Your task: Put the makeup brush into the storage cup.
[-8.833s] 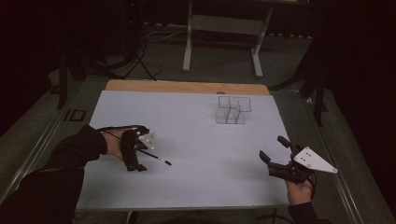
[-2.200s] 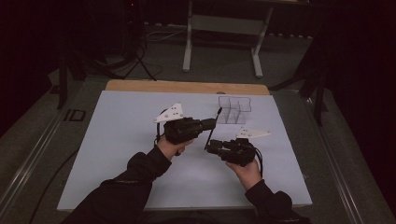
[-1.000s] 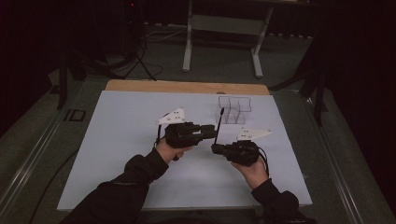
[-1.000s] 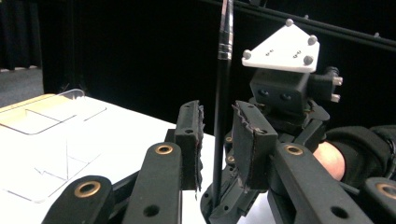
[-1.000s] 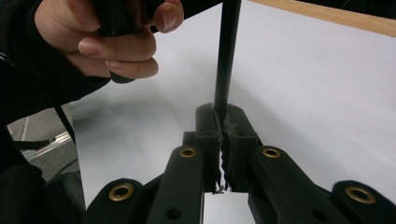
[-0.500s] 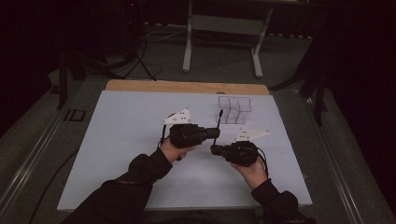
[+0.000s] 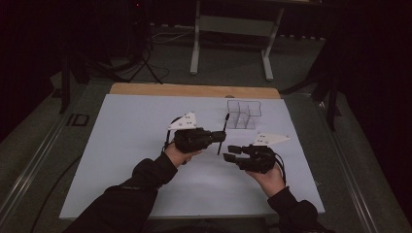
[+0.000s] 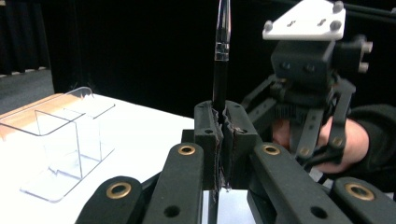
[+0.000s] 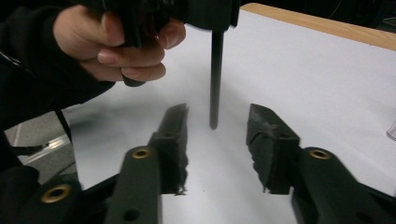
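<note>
A black pen (image 7: 222, 135) stands nearly upright above the white table sheet (image 7: 126, 145). My left gripper (image 7: 219, 138) is shut on its middle. In the left gripper view the pen (image 8: 221, 56) rises from between the closed pads of that gripper (image 8: 221, 135). My right gripper (image 7: 228, 151) sits just right of it, and its jaws have just been opening. In the right gripper view the pen's lower end (image 9: 215, 84) hangs between the parted pads of the right gripper (image 9: 217, 135), with a gap on each side.
A clear plastic organizer (image 7: 244, 114) with compartments stands behind the grippers at the back right of the sheet, seen also as the organizer (image 8: 65, 140) at the left. A wooden table edge (image 7: 194, 90) runs along the far side.
Both hands stay almost where they were. The pen has shifted slightly right with the left gripper. The right gripper's jaws now stand apart from the pen's lower end.
</note>
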The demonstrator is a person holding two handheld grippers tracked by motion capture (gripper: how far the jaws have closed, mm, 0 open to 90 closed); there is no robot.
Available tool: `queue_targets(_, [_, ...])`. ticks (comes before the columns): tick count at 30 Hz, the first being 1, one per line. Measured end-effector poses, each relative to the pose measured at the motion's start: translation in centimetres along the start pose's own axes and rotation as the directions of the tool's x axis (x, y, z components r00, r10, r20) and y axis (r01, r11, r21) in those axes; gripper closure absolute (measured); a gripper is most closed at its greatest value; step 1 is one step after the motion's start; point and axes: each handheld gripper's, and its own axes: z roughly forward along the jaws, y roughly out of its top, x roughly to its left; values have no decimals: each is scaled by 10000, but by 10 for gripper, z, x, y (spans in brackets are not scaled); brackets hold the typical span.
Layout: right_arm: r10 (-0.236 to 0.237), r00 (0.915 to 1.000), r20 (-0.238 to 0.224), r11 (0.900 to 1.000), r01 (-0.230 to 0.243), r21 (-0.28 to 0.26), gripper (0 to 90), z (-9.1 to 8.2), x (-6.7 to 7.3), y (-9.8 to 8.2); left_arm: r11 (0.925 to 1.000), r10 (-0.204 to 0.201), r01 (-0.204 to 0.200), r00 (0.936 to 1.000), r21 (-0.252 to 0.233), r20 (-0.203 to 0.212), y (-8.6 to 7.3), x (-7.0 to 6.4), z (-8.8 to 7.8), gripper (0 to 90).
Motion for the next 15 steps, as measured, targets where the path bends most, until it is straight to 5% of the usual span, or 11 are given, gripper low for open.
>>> queue_targets(5, [-2, 10000, 48, 9999, 2, -163, 471, -9, -1, 4, 9999, 105, -104, 9999, 102, -105, -1, 1, 0, 865])
queue_targets(15, [78, 9999, -101, 9964, -87, -840, 460, -26, 2, 21, 9997, 147, -142, 9996, 204, -236, -4, 3, 0, 865])
